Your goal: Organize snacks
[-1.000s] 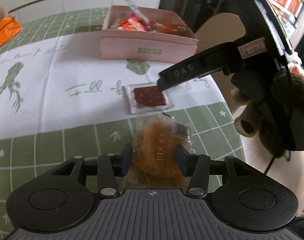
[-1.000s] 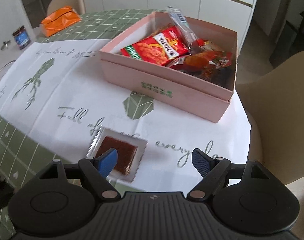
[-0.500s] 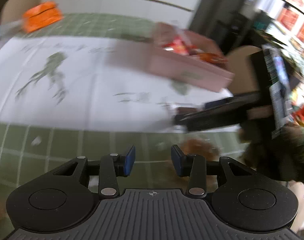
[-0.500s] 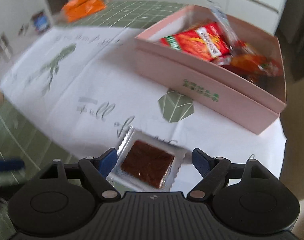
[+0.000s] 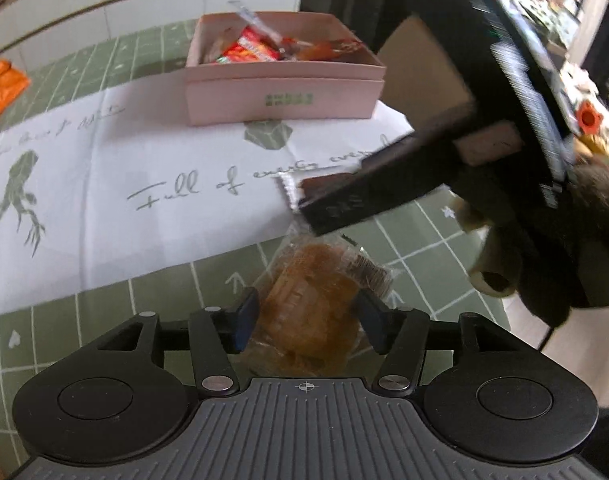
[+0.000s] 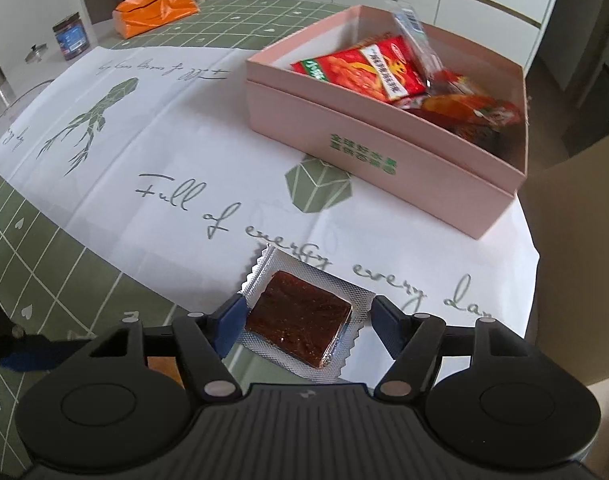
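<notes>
An orange-brown snack in a clear wrapper (image 5: 304, 292) lies on the green check cloth between the blue pads of my left gripper (image 5: 308, 318). Its jaws are opening and do not press on the wrapper. A dark red square snack in a silver-edged wrapper (image 6: 300, 312) lies on the white cloth. My right gripper (image 6: 309, 314) straddles it with jaws closing, the pads right at the wrapper's edges. In the left wrist view the right gripper's black finger (image 5: 364, 200) hides most of that square snack (image 5: 324, 182). The pink box (image 6: 364, 136) behind holds several packets.
The same pink box (image 5: 284, 96) stands at the back in the left wrist view. An orange bag (image 6: 156, 2), a dark jar (image 6: 70, 36) and a metal lid (image 6: 36, 50) sit far left. A beige chair (image 6: 576, 240) stands past the table's right edge. A dark fuzzy sleeve (image 5: 564, 240) carries the right gripper.
The left gripper swung left off the orange snack with narrower jaws, then came back around it, wider. The right gripper moved over the square snack, which now lies between its narrowing jaws.
</notes>
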